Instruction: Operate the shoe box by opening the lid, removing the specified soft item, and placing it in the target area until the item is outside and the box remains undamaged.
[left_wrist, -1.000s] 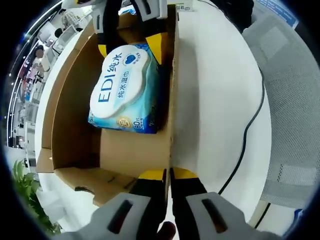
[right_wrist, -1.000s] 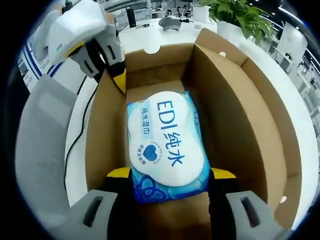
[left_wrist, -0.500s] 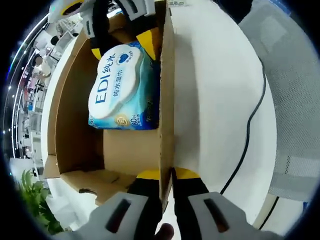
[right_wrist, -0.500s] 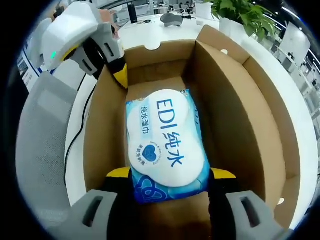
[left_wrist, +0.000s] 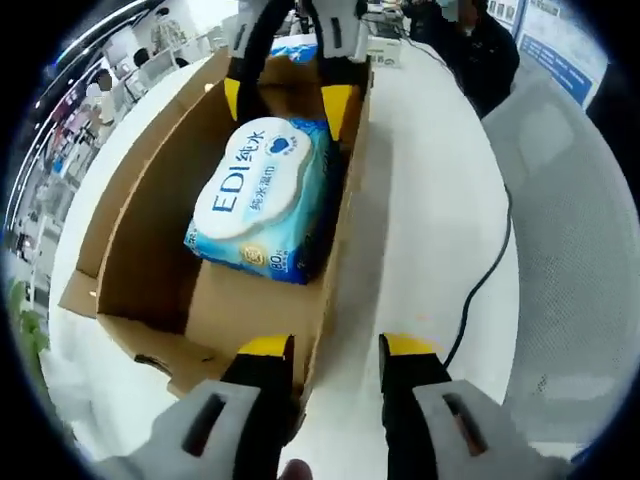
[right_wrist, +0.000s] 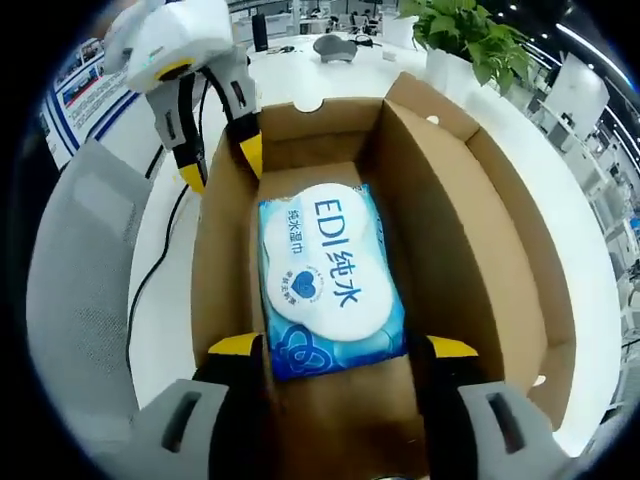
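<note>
With long axis in line with the right gripper (right_wrist: 335, 347), wipes pack (right_wrist: 330, 278) inside box (right_wrist: 480, 230), near end between spread jaws; left gripper (left_wrist: 327, 345) released, astride far wall.

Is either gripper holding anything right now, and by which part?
Nothing is clamped. The left gripper is open, jaws astride the brown cardboard shoe box side wall. The right gripper is open around the blue-and-white wet-wipes pack end.
</note>
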